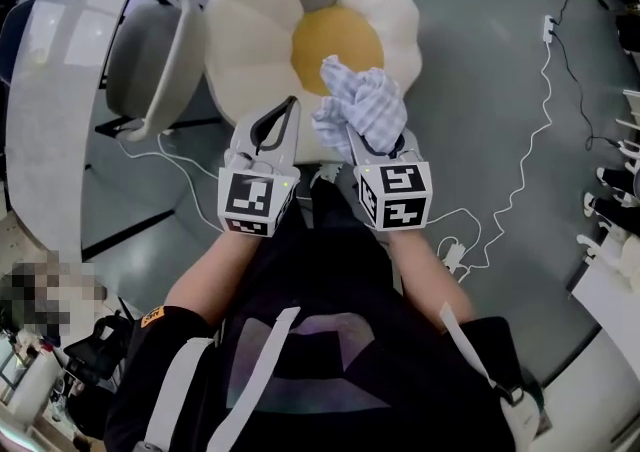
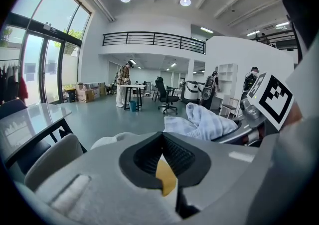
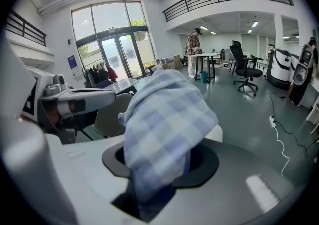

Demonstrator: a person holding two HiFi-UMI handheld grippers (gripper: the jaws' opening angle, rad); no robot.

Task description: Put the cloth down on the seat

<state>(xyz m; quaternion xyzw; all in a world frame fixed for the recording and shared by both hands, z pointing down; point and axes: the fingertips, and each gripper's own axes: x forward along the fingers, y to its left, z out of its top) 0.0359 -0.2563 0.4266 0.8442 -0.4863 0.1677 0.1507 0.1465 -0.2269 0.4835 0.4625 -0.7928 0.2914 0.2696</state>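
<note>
Seat (image 1: 250,10): centre and far edge open from above. Cloth (image 1: 365,105) hangs over the near right edge. Chair (image 1: 150,60) stands just beside the left edge; cable (image 1: 545,75) crosses the floor (image 1: 480,60) at right.

You find the cloth (image 1: 362,102) over the near edge of the seat (image 1: 250,20). The chair (image 1: 150,60) stands left of the seat.
</note>
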